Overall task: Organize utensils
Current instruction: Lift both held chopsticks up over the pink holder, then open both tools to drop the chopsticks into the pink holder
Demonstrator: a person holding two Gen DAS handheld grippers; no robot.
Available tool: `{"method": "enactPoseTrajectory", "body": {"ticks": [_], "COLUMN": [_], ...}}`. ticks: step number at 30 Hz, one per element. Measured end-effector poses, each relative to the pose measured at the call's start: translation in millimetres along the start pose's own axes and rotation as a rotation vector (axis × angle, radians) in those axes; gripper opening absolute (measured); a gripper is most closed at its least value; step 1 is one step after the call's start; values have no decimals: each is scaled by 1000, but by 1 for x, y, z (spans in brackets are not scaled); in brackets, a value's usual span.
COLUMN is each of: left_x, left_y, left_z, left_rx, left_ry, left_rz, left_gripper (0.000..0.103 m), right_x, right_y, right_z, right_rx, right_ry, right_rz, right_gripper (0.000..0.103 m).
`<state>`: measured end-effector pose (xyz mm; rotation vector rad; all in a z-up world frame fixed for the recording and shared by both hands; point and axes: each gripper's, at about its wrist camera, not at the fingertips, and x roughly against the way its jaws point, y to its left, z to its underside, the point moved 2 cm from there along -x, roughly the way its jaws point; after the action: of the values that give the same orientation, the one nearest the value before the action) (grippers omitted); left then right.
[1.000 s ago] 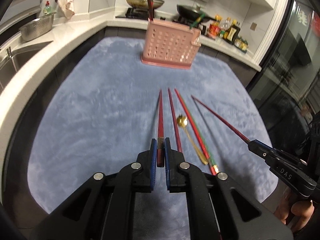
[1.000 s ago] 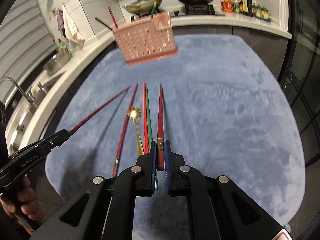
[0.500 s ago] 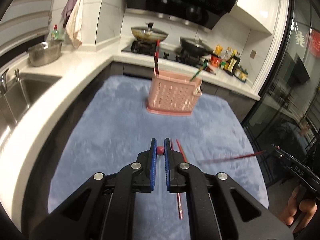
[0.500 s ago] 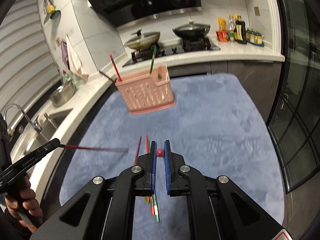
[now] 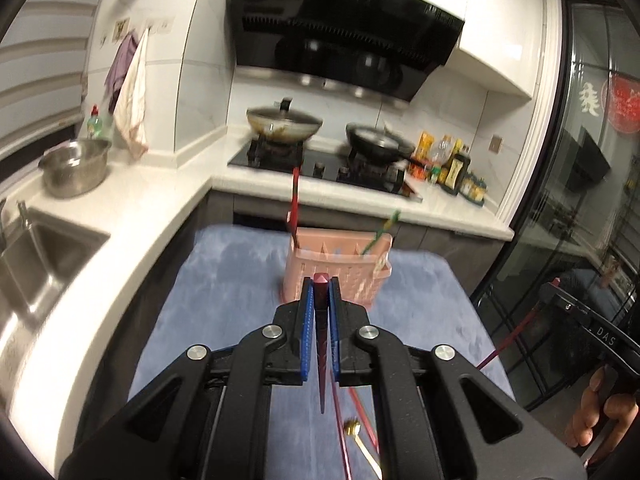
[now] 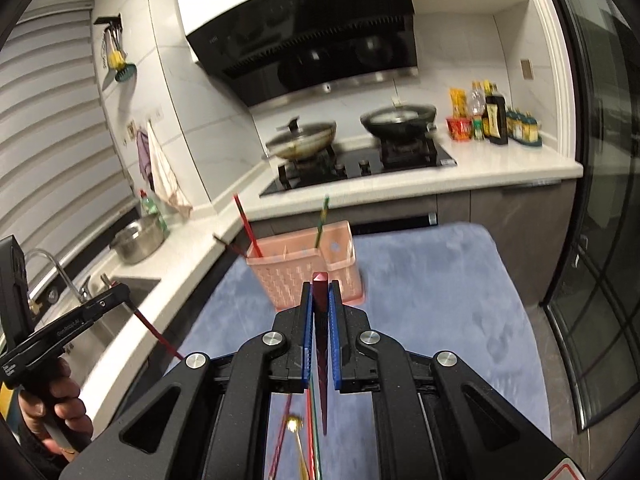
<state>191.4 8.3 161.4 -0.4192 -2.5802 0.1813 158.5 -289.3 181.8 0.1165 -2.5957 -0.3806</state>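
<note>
My left gripper (image 5: 320,292) is shut on a dark red chopstick (image 5: 321,344) that hangs point down, held well above the blue mat (image 5: 224,280). My right gripper (image 6: 320,292) is shut on another dark red chopstick (image 6: 321,360), also hanging point down. A pink perforated utensil basket (image 5: 340,268) stands at the mat's far end, also in the right wrist view (image 6: 304,264), with a red chopstick (image 6: 247,224) and a green one (image 6: 321,220) in it. Below on the mat lie more chopsticks (image 6: 311,432) and a gold spoon (image 6: 294,426).
A white counter (image 5: 132,216) runs left with a sink (image 5: 36,256) and a steel bowl (image 5: 76,166). A stove with two pans (image 5: 320,152) and bottles (image 5: 452,168) sit behind the basket. A glass door (image 5: 592,200) is at right.
Both grippers have lifted their chopsticks off the mat and tilted up; the chopsticks now hang point down and the basket looks nearer.
</note>
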Motion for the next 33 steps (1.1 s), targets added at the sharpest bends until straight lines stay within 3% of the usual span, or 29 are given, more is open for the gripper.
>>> {"method": "enactPoseTrajectory", "body": {"ticks": [11,17,22,33], "left_x": [-21,-57,-99,-164], "left_y": [-22,-25,-16,2], "left_z": [-100,-132,-140,-118], "left_rx": [-39,-50,-42,-33], "left_ry": [-208,-284,-274,-181], "left_rz": [8,-19,-43,-81], "left_gripper": [7,7,7,7], "right_x": [-48,-100,-137,-212], "right_y": [23,29,30,19], "right_z": [-102,-131,-141,-109], "right_rx": [-7,-45,-45,-48], "right_ry": [-185,-199,-209,-70], "right_rz": [-63,-88,-73,-48], "right_gripper": [7,7,7,7]}}
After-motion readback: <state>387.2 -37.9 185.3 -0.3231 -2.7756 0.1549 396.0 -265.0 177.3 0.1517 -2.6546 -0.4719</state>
